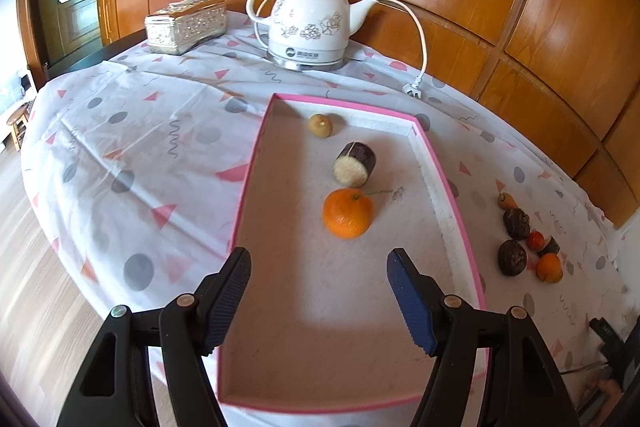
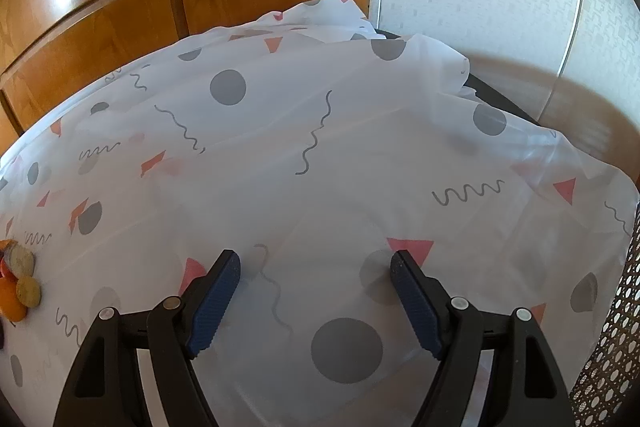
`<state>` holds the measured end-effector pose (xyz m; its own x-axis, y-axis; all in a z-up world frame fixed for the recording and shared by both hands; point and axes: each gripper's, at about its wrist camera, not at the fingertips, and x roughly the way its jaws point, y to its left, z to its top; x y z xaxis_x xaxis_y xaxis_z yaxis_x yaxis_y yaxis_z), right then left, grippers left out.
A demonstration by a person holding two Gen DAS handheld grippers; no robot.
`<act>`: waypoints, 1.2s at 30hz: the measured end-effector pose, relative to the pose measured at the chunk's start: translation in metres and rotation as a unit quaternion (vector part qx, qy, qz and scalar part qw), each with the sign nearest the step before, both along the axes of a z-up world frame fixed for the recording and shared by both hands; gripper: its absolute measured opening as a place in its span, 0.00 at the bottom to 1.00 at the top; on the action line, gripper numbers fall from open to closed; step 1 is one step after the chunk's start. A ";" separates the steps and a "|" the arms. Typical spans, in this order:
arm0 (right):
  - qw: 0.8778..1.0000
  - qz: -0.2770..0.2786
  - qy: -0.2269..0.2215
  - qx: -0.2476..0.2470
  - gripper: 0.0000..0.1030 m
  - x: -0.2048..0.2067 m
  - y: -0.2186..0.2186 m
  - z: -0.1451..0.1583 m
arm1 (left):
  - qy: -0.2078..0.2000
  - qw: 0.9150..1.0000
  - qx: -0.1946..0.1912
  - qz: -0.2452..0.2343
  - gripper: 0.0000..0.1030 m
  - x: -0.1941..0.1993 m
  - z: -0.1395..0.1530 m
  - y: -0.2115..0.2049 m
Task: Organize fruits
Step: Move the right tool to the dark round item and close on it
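A pink-rimmed tray lies on the patterned tablecloth. Inside it sit an orange, a dark-skinned cut fruit piece and a small brownish round fruit. My left gripper hangs open over the tray's near part, just short of the orange, with nothing between its fingers. To the right of the tray lies a cluster of loose fruits: dark round ones, a small orange and small red ones. My right gripper is open over bare cloth. A few fruits show at that view's left edge.
A white floral kettle with a loose cord and plug stands at the back. A silver tissue box sits to its left. Wooden panels rise behind the table. A perforated dark surface is at the right edge.
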<state>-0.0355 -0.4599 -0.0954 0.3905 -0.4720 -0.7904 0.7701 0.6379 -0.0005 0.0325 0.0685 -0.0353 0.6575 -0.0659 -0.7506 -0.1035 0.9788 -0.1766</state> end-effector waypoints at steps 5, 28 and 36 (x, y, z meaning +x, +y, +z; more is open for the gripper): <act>1.000 0.019 0.003 0.010 0.77 0.002 0.010 0.002 | 0.001 1.000 -0.005 0.021 0.70 -0.013 -0.002 0.012; 0.932 0.351 -0.031 0.082 0.72 0.071 0.174 0.039 | 0.017 0.987 -0.060 0.146 0.78 -0.040 -0.017 0.074; 0.899 0.433 0.010 0.062 0.72 0.119 0.233 0.028 | 0.022 0.983 -0.071 0.166 0.79 -0.044 -0.021 0.085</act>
<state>0.0840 -0.2271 -0.0676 0.5538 0.0945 -0.8272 -0.0155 0.9945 0.1033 -0.0114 0.1539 -0.0561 0.6275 0.0415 -0.7775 -0.4242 0.8556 -0.2967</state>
